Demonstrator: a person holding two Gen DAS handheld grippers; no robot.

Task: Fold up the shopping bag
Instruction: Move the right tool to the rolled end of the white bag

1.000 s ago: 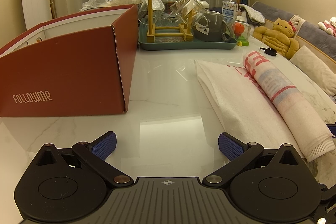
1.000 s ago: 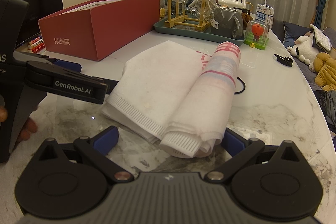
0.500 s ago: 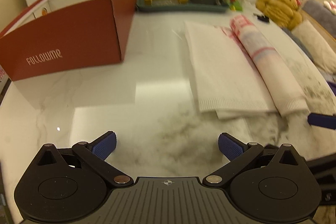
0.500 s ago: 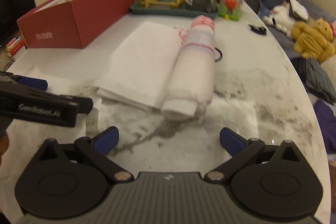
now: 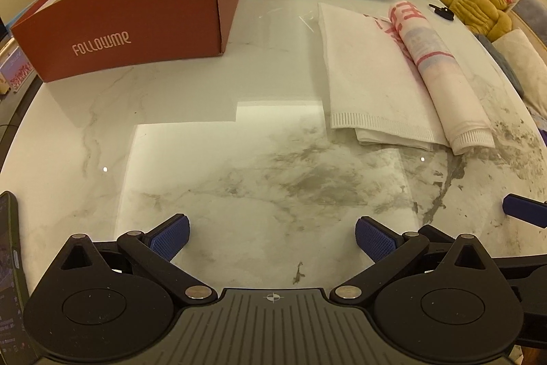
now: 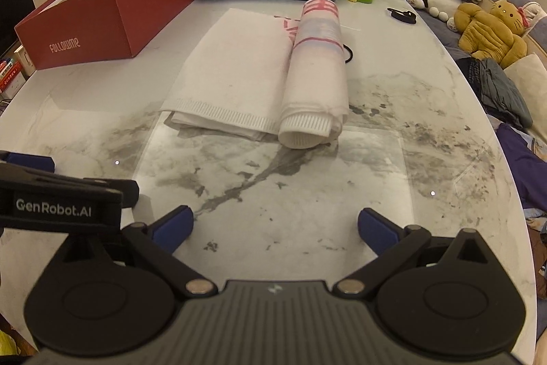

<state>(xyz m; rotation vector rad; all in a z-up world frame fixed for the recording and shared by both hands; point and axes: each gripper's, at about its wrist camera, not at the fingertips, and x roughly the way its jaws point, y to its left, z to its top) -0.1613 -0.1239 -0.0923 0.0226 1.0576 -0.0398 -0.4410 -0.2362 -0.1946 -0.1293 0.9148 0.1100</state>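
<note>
Well beyond both wide-spread claws (image 5: 271,236) (image 6: 275,228), the half-rolled shopping bag (image 6: 273,81).

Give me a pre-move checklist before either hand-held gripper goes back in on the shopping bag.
1. Left hand-held gripper open, empty: ok.
2. Right hand-held gripper open, empty: ok.
3. Shopping bag flat on the table, one side rolled: ok.
4. Near ribbed edge of the bag unobstructed: ok.
5. Red box apart from the bag: ok.
6. Black loop beside the roll, touching or not: cannot tell.
</note>
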